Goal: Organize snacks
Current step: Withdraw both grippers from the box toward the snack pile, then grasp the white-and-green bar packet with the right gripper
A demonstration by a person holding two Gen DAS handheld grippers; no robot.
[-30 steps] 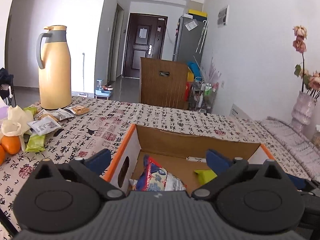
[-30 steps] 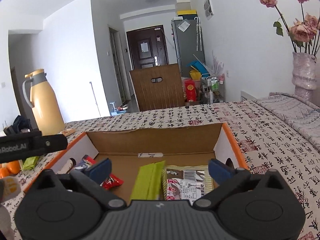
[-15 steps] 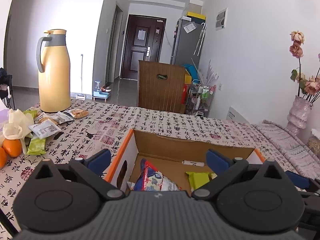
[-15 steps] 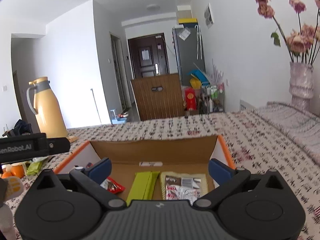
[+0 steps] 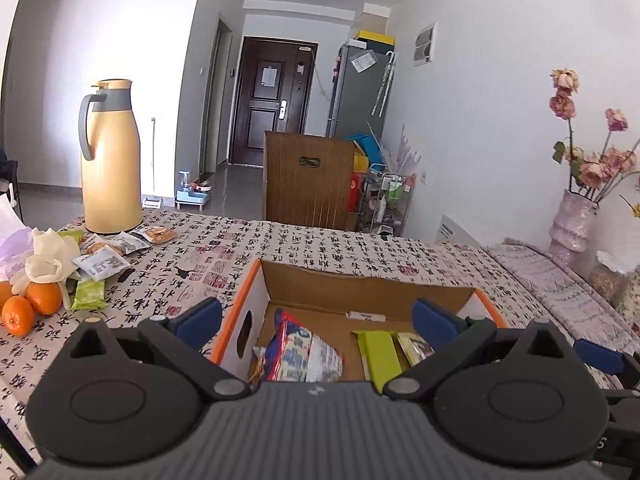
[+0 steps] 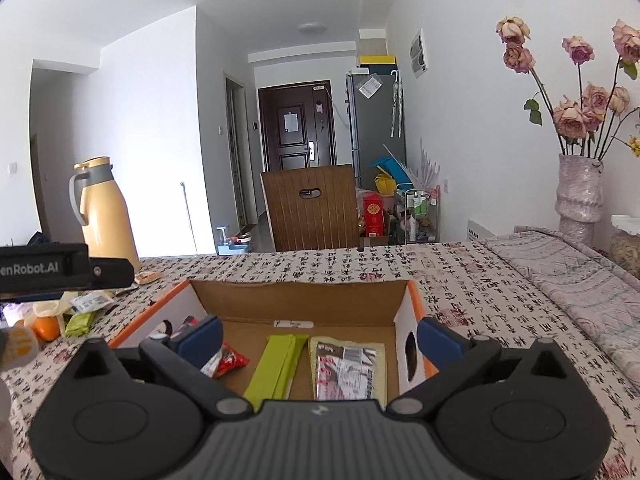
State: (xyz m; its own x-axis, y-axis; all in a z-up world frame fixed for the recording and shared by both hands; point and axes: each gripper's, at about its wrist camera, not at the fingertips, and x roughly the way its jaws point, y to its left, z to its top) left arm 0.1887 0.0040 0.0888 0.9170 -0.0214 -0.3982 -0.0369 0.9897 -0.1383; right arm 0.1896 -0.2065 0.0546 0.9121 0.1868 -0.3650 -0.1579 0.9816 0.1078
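An open cardboard box [image 5: 360, 284] with orange edges sits on the patterned tablecloth; it also shows in the right wrist view [image 6: 300, 300]. Inside lie a red-blue snack bag [image 5: 298, 354], a green bar [image 6: 278, 364] and a silver packet [image 6: 346, 368]. My left gripper [image 5: 316, 318] is open and empty above the box's near side. My right gripper [image 6: 318, 334] is open and empty over the box. More snack packets [image 5: 108, 256] lie loose at the far left of the table.
A yellow thermos jug [image 5: 110, 160] stands at the back left. Oranges [image 5: 30, 306] and a white glove [image 5: 48, 256] lie by the loose snacks. A vase of dried roses [image 6: 580, 192] stands at the right. A wooden chair back [image 6: 312, 212] is beyond the table.
Both grippers have drawn back and risen from the box, so it looks smaller and farther. Both stay open and empty.
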